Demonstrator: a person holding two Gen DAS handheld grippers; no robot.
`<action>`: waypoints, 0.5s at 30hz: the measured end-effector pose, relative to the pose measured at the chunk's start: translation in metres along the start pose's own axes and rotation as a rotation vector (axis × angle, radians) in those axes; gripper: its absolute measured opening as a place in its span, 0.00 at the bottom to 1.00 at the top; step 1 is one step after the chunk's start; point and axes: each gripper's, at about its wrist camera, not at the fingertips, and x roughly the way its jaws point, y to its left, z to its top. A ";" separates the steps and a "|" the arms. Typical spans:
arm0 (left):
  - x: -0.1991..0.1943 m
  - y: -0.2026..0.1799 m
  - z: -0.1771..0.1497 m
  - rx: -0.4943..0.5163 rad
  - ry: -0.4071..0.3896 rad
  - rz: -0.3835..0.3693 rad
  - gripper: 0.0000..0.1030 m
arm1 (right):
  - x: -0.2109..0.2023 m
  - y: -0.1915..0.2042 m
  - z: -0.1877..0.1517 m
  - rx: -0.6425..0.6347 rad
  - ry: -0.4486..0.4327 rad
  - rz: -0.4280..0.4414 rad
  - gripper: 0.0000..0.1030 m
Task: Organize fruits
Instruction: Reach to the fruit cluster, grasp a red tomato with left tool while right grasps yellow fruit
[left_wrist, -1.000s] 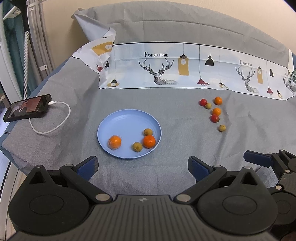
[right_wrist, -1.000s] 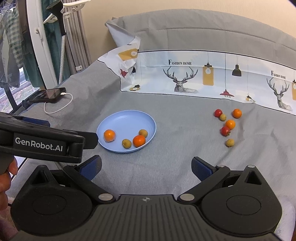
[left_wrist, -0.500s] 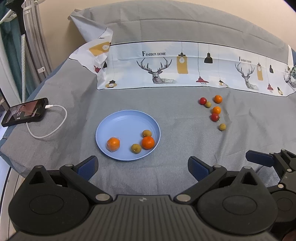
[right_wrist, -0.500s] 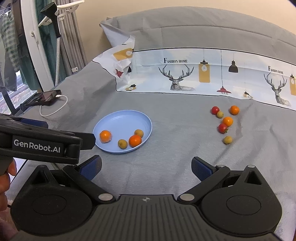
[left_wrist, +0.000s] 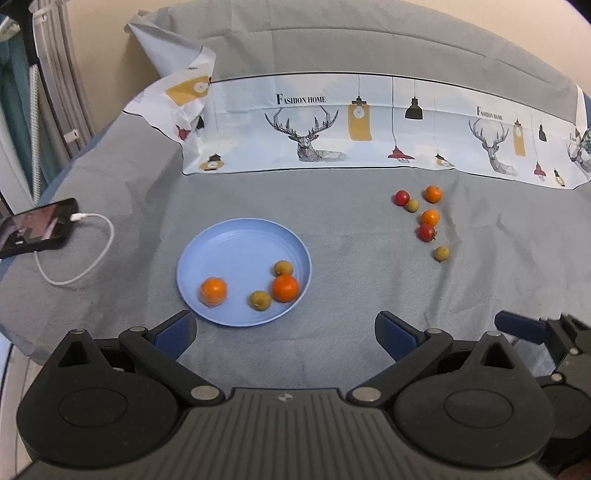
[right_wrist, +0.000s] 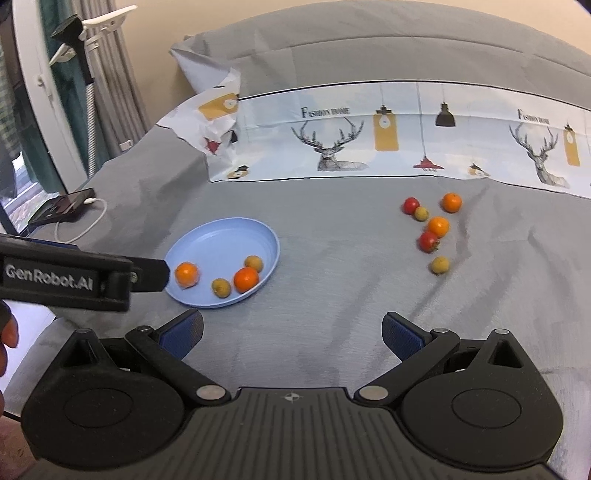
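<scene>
The blue plate (left_wrist: 243, 240) sits on the grey bed cover (left_wrist: 332, 350), and it carries two oranges (left_wrist: 213, 290) and two small brownish-green fruits (left_wrist: 260, 299), all toward its near rim. Well to the right of the plate lies a loose cluster of six fruits (left_wrist: 428, 218): two red, two orange, two brownish-green. The left gripper (left_wrist: 284, 328) hovers just short of the plate, fingers spread wide and empty. The right gripper (right_wrist: 291, 332) hangs nearer than the plate, off its right side, fingers wide too. Left of the plate lies a phone (left_wrist: 35, 227) on its white cable (left_wrist: 92, 254).
</scene>
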 end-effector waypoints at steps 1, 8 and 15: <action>0.003 0.000 0.003 -0.010 0.009 -0.013 1.00 | 0.001 -0.003 0.000 0.006 0.000 -0.006 0.99; 0.025 -0.011 0.026 -0.050 0.053 -0.119 1.00 | 0.009 -0.032 -0.003 0.063 0.000 -0.061 0.99; 0.065 -0.043 0.042 0.000 0.093 -0.135 1.00 | 0.030 -0.075 -0.005 0.095 -0.019 -0.174 0.99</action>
